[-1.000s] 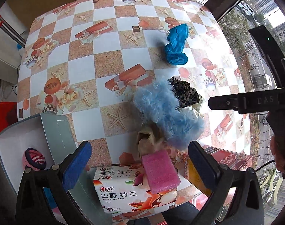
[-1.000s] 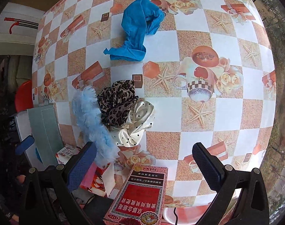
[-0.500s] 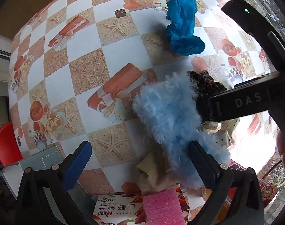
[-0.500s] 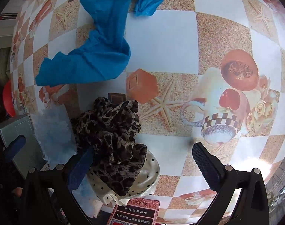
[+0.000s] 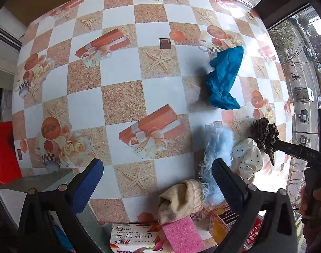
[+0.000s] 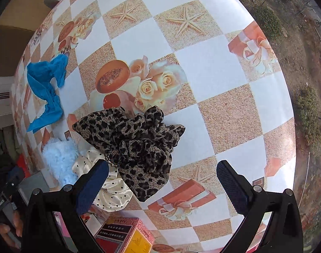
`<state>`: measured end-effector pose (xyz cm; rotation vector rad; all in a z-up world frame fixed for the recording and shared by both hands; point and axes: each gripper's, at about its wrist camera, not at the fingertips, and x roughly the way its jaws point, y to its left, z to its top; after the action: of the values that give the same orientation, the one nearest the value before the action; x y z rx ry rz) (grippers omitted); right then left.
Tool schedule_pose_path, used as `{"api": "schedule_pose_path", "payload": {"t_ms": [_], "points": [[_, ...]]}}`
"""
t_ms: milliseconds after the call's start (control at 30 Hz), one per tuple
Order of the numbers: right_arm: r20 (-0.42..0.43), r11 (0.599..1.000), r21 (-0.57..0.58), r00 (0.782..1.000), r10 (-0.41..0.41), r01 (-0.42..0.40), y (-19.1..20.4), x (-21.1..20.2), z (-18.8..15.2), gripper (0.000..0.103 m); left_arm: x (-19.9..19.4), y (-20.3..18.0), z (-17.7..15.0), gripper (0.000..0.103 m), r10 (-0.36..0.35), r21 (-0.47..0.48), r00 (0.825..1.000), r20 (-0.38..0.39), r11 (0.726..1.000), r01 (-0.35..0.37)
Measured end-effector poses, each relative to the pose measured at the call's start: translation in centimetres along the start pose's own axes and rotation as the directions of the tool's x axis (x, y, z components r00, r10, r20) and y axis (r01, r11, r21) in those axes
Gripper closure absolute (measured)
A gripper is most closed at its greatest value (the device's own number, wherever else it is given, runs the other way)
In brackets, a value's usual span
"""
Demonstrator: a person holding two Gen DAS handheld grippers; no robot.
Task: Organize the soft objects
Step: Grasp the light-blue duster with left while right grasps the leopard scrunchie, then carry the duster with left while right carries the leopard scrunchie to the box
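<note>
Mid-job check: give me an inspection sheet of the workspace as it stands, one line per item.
Surface: table under a checkered cloth printed with starfish, gifts and roses.
Job's things: leopard scrunchie lying over a dotted cream scrunchie; fluffy light-blue piece beside them; blue cloth apart, further out; beige sock at the near edge.
Clutter: pink sponge on a tissue pack; red printed box; grey open box.
Grippers: left gripper open, over bare cloth; right gripper open, the leopard scrunchie between its fingers, not clamped.
Cables: nothing seen.
Surroundings: street and trees through the window; red seat at left.
</note>
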<state>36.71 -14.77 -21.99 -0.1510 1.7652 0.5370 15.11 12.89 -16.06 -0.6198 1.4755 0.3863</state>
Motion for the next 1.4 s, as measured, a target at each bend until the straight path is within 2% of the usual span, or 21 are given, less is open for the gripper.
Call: {"api": "schedule_pose_path", "payload": {"t_ms": [133,267,367,433,500,533,600,667,700,767,833,900,933,1000,1167,1300,1400], "points": [[0.021,0.998,-0.055,1.0,0.001,0.001,2.2,0.6,-0.1,0.0,2.5,-4.9,0.4,0.0,-0.006,0.048,0.999,-0.044,0.999,0.008],[0.037,0.986,-0.124,0.994,-0.106,0.11,4.4,2.5,1.7,0.0,6.1,-7.3,0.8,0.0,0.027,0.078,0.994,-0.103,0.997,-0.019],[0.021,0.983,-0.124,0.991,-0.135,0.137,4.6,3.9,2.1,0.0,7.9,-8.0,0.6,0.0,0.067,0.087,0.989,-0.131,0.995,-0.056],[0.038,0.973,-0.14,0.983,-0.181,0.184,5.1,4.1,2.5,0.0,8.6,-8.1,0.5,0.0,0.096,0.089,0.985,-0.141,0.992,-0.084],[0.041,0.955,-0.174,0.971,-0.237,0.24,6.0,4.6,2.5,0.0,9.4,-8.2,0.3,0.005,0.12,0.094,0.98,-0.157,0.99,-0.106],[0.052,0.954,-0.174,0.969,-0.24,0.245,6.1,4.5,2.4,0.0,10.1,-8.4,0.3,0.013,0.128,0.101,0.977,-0.172,0.989,-0.112],[0.063,0.956,-0.166,0.97,-0.234,0.241,6.2,4.3,2.3,0.0,10.3,-8.7,0.1,0.017,0.166,0.122,0.971,-0.175,0.982,-0.146],[0.049,0.954,-0.178,0.97,-0.238,0.242,6.1,4.2,2.7,0.0,10.0,-9.0,0.2,0.027,0.166,0.137,0.971,-0.174,0.98,-0.143],[0.032,0.949,-0.196,0.969,-0.244,0.245,6.5,4.5,2.6,0.0,9.8,-9.5,0.2,0.033,0.17,0.154,0.971,-0.167,0.978,-0.144],[0.01,0.95,-0.199,0.97,-0.242,0.239,7.1,5.0,2.3,0.001,9.3,-10.5,0.3,0.073,0.171,0.186,0.974,-0.148,0.972,-0.142],[0.04,0.959,-0.171,0.974,-0.221,0.224,6.6,4.3,1.1,0.015,8.5,-10.8,0.4,0.075,0.125,0.175,0.984,-0.125,0.979,-0.103],[0.085,0.958,-0.171,0.972,-0.22,0.231,6.0,3.1,-0.1,0.049,7.1,-10.6,0.3,0.077,0.1,0.157,0.993,-0.067,0.984,-0.088],[0.1,0.963,-0.175,0.977,-0.191,0.206,5.8,2.5,-0.3,0.054,6.3,-10.5,0.2,0.077,0.096,0.154,0.995,-0.035,0.984,-0.089],[0.105,0.981,-0.151,0.988,-0.109,0.125,4.9,1.5,-0.5,0.058,4.8,-10.4,0.0,0.077,0.089,0.148,0.996,0.011,0.985,-0.09],[0.178,0.993,-0.112,0.984,-0.009,0.029,3.2,-2.4,-2.2,0.058,0.5,-9.3,-1.2,0.077,0.082,0.134,0.99,0.111,0.986,-0.097],[0.199,0.997,-0.076,0.979,0.036,-0.021,1.2,-4.0,-4.9,0.058,-3.1,-7.5,-3.9,0.077,0.08,0.132,0.981,0.179,0.986,-0.104],[0.214,0.999,-0.038,0.976,0.046,-0.039,-0.3,-5.0,-7.7,0.058,-4.1,-6.0,-6.0,0.077,0.069,0.129,0.98,0.188,0.987,-0.094]]}}
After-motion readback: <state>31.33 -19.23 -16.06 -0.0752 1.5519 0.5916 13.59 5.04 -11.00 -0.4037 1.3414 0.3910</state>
